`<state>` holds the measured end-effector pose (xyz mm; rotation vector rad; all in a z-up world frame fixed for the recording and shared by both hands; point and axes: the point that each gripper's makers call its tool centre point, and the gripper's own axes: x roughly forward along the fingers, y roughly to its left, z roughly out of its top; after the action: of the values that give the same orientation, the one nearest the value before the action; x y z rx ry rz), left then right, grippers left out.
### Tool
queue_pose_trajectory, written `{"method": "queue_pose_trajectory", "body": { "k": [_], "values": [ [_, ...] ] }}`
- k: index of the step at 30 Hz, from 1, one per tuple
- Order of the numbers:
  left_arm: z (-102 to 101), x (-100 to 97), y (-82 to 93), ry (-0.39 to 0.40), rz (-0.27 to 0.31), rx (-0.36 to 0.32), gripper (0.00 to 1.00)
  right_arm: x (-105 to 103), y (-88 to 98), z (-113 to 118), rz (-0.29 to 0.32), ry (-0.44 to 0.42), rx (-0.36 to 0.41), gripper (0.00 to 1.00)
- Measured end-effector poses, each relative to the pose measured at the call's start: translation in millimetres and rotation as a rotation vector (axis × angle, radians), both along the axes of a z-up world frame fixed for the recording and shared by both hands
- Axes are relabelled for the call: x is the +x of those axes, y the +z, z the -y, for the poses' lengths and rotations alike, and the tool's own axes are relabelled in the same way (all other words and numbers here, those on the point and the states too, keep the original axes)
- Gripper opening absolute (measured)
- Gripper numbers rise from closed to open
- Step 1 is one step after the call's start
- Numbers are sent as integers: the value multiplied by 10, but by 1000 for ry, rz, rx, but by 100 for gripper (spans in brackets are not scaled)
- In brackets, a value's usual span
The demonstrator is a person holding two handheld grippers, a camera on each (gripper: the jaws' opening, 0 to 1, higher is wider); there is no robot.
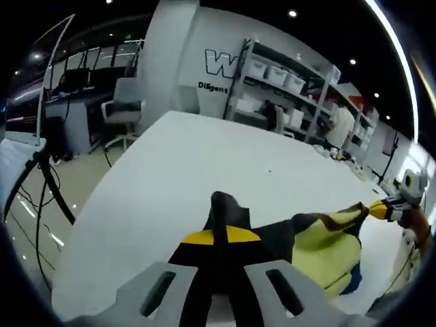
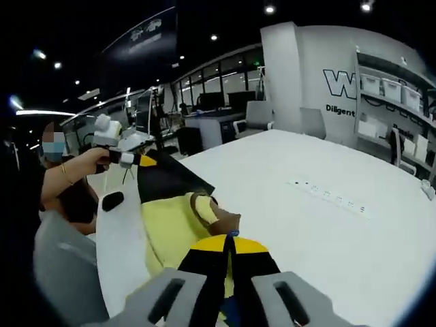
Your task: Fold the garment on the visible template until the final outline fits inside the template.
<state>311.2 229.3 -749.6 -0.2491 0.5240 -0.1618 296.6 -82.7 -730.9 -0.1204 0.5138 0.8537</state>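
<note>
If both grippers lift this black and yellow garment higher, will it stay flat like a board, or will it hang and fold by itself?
Probably it will hang. The garment already sags and creases between the left gripper and the right gripper, so it looks floppy. It seems light, since a pinch at each end holds it above the white table. Loose parts may swing or drag.

A lab-like office: storage shelves [image 1: 289,95], office chairs [image 1: 122,109], long white table [image 1: 204,163].
</note>
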Motion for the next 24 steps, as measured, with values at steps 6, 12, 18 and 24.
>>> {"method": "queue_pose_trajectory", "body": {
  "k": [6, 12, 18, 24],
  "values": [
    [-54, -158, -165, 26, -29, -75, 0, -349, -142, 6, -48, 35, -12, 0],
    [-104, -304, -372, 38, -76, -95, 0, -602, -268, 17, -78, 40, -8, 0],
    [-183, -477, -560, 56, -150, -88, 0, -680, -380, 86, -110, 14, -10, 0],
    [-199, -617, -722, 66, -207, -74, 0, -792, -531, 63, -147, 20, -22, 0]
  ]
}}
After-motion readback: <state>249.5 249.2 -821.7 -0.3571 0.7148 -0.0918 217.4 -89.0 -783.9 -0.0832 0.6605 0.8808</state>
